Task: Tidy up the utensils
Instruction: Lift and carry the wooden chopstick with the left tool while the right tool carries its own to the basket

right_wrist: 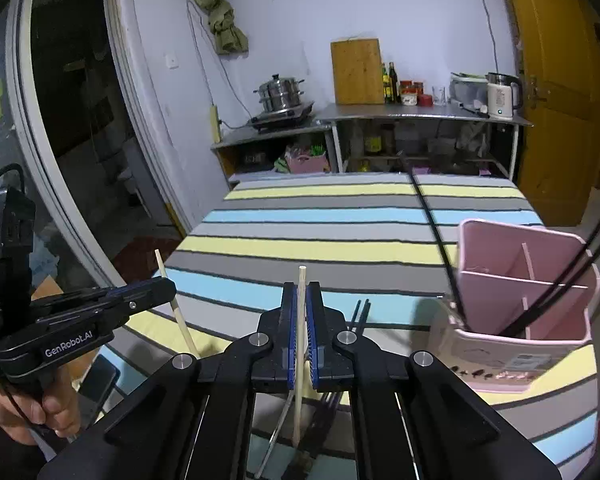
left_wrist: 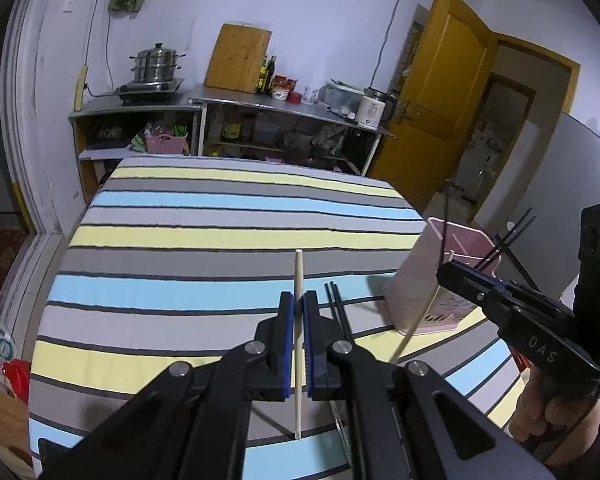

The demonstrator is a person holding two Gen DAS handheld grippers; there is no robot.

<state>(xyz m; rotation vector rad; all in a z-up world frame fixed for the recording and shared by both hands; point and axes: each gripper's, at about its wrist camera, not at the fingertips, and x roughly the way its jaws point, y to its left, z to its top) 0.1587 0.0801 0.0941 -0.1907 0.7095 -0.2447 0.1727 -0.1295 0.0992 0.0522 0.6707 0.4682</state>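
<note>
My left gripper (left_wrist: 299, 300) is shut on a pale wooden chopstick (left_wrist: 298, 344) and holds it upright above the striped tablecloth. My right gripper (right_wrist: 301, 292) is shut on a second pale chopstick (right_wrist: 300, 344), also upright. In the left wrist view the right gripper (left_wrist: 446, 266) with its chopstick (left_wrist: 420, 312) is beside the pink divided utensil holder (left_wrist: 432, 280). The holder (right_wrist: 520, 304) stands at the right and has black chopsticks (right_wrist: 440, 240) in it. A black chopstick pair (left_wrist: 338, 308) lies on the cloth by the holder. The left gripper (right_wrist: 168, 286) shows at the left in the right wrist view.
The table (left_wrist: 220, 216) has a striped cloth in grey, yellow and blue. Behind it stand metal shelves (left_wrist: 284, 100) with a steamer pot (left_wrist: 156, 66), cutting board, bottles and a kettle. A yellow door (left_wrist: 440, 92) is at the right. Metal utensils lie below the right gripper (right_wrist: 276, 440).
</note>
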